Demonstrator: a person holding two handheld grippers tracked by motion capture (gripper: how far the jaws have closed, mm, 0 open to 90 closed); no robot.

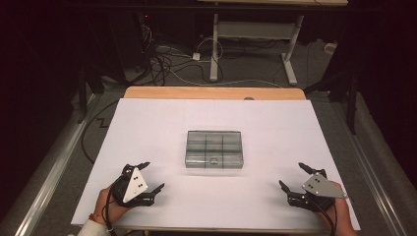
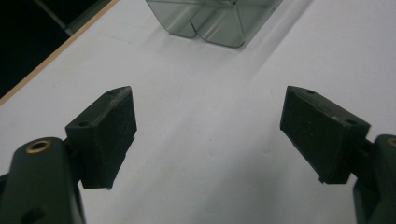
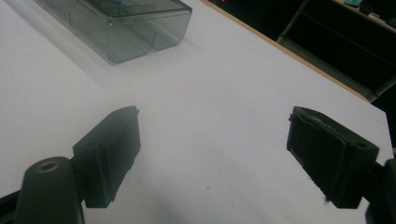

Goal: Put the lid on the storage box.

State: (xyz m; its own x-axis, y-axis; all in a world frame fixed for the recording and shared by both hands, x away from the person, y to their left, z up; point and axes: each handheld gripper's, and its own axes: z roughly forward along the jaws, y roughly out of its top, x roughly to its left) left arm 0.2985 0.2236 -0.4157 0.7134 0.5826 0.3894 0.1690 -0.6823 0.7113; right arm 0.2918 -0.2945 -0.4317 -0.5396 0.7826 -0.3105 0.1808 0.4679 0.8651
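Your left gripper (image 1: 153, 176) rests at the near left of the white table (image 1: 147, 123), jaws spread wide with nothing between them. Your right gripper (image 1: 291, 177) sits at the near right, jaws likewise apart and empty. The clear compartment box (image 1: 214, 148) lies closed at the table's centre, well apart from both.

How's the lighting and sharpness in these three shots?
High view: white table cover brightly lit, surroundings dark, slightly soft. Left gripper view: near pads a bit blurred, clear box sharper. Right gripper view: soft shadows under the open claw, box shows faint glare.
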